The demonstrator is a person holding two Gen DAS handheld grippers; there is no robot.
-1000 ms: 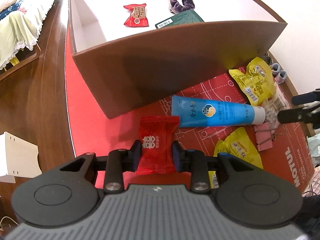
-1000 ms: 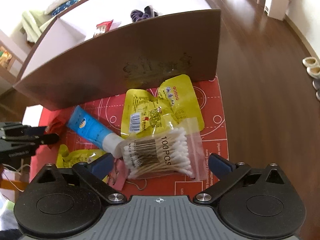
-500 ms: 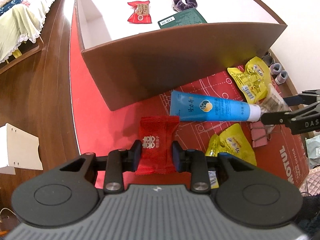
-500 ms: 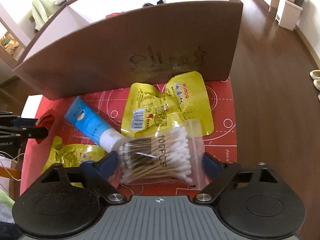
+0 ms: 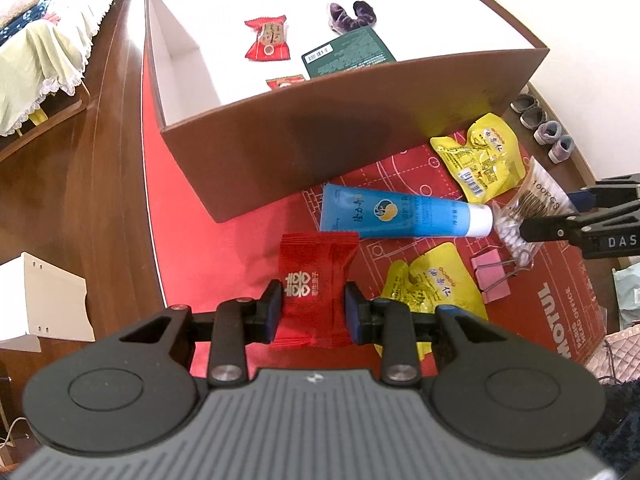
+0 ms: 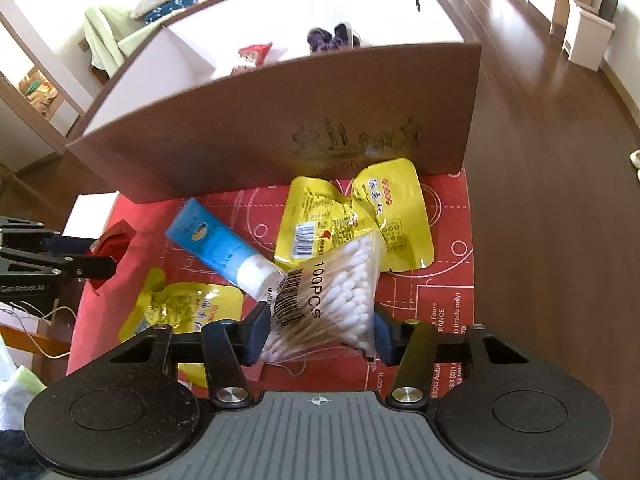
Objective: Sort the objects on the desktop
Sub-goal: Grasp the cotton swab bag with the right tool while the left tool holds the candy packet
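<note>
My left gripper (image 5: 312, 312) pinches the red candy packet (image 5: 316, 280) (right clamps the cotton-swab bag (image 6: 332, 292)); the box (image 5: 360, 136) lies straight ahead.

— What's your left gripper (image 5: 312, 310) got?
— Your fingers pinch a red packet (image 5: 314, 280) above the mat (image 5: 240, 248); the blue tube (image 5: 404, 217) lies just beyond, near the box (image 5: 320, 136).

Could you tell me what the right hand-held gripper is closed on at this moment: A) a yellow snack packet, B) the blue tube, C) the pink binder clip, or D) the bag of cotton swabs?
D: the right hand-held gripper has its jaws pressed against both sides of the bag of cotton swabs.
</note>
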